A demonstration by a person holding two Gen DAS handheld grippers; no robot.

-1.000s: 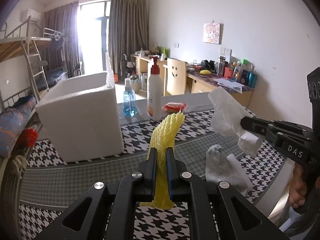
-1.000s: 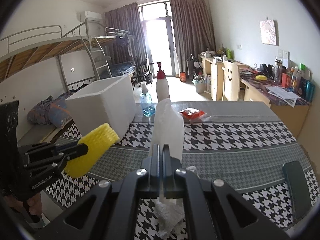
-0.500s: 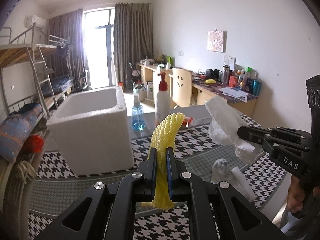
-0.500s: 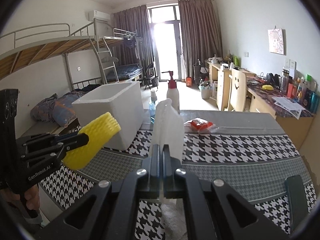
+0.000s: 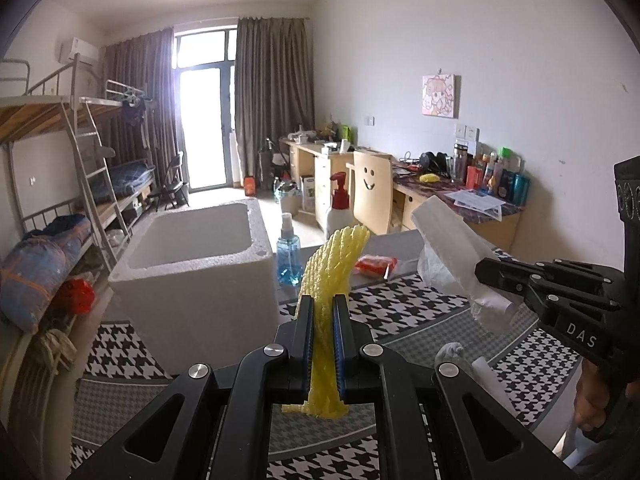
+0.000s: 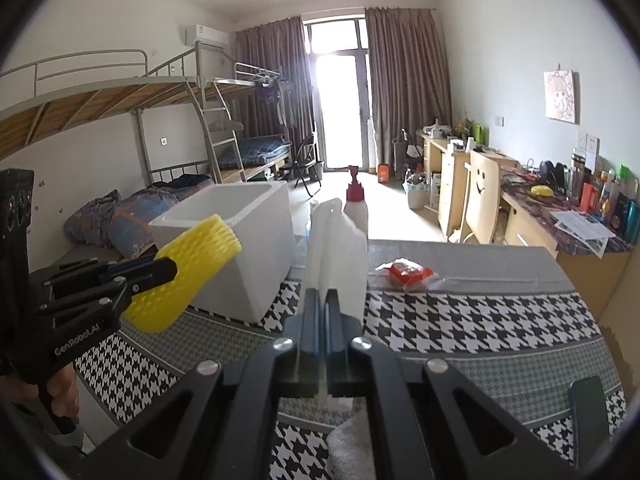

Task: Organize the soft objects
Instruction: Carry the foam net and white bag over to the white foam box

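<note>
Holding yellow foam net [image 5: 325,280] in left gripper [image 5: 323,316], jaws clamped on it, net raised above checkered tablecloth [image 5: 404,308] in front of white foam box [image 5: 200,276]. Right gripper [image 6: 323,320] jaws pinched on white plastic bag [image 6: 336,248], also lifted off table. Grey sock [image 5: 450,354] lying on cloth below bag. Spray bottle [image 5: 289,256], pump bottle [image 6: 356,208] standing just beside box.

White walls [image 5: 500,40] enclose a dorm room where a bright balcony door [image 6: 344,108] glows between brown curtains [image 6: 408,80]. A metal bunk bed [image 6: 120,96] lines one wall; wooden desks [image 5: 316,164] and a smiley-face chair [image 5: 370,190] line the opposite wall.
</note>
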